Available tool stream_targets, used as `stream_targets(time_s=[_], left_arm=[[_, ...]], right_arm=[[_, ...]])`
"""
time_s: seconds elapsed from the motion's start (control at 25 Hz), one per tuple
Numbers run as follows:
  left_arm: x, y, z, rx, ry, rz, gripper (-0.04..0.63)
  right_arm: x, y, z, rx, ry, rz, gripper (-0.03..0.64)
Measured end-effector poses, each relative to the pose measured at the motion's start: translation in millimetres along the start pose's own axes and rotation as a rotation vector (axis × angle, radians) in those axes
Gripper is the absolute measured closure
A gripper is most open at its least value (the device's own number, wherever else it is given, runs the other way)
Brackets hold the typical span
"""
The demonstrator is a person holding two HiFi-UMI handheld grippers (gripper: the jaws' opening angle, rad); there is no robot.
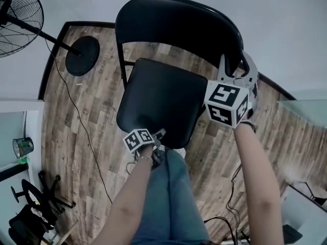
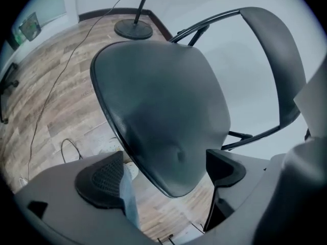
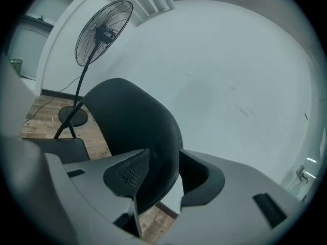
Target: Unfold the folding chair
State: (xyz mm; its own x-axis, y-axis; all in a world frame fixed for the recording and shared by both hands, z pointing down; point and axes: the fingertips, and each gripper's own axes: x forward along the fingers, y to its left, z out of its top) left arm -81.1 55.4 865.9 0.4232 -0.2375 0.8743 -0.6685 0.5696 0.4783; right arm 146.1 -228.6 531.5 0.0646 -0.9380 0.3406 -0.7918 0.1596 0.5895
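A black folding chair stands on the wood floor, its backrest (image 1: 173,24) far from me and its seat (image 1: 163,98) tilted below it. My left gripper (image 1: 156,137) is at the seat's near edge. In the left gripper view the seat (image 2: 158,106) has its tip between the pads of the left gripper (image 2: 163,175), which stands open with no pad pressing. My right gripper (image 1: 237,68) is at the backrest's right end. In the right gripper view the right gripper (image 3: 163,175) is shut on the backrest (image 3: 133,126), one pad on each face.
A standing fan (image 1: 18,19) with a round base (image 1: 82,55) is at the left by the white wall, and a cable (image 1: 76,111) runs over the floor. My leg in jeans (image 1: 168,198) is just before the seat. A desk (image 1: 20,111) is on the left, a glass table (image 1: 306,111) on the right.
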Motion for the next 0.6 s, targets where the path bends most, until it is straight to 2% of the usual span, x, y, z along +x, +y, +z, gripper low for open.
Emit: stream_targets(time_s=[0.24, 0.6], left_arm=[[-37.1, -24.3, 6.5, 0.077, -0.039, -0.002, 0.072], [-97.5, -56.4, 12.1, 0.184, -0.06, 0.026, 0.069]], right_arm=[[-25.5, -10.7, 4.6, 0.043, 0.017, 0.041, 0.448], [-73.6, -25.8, 18.5, 0.067, 0.044, 0.078, 0.46]])
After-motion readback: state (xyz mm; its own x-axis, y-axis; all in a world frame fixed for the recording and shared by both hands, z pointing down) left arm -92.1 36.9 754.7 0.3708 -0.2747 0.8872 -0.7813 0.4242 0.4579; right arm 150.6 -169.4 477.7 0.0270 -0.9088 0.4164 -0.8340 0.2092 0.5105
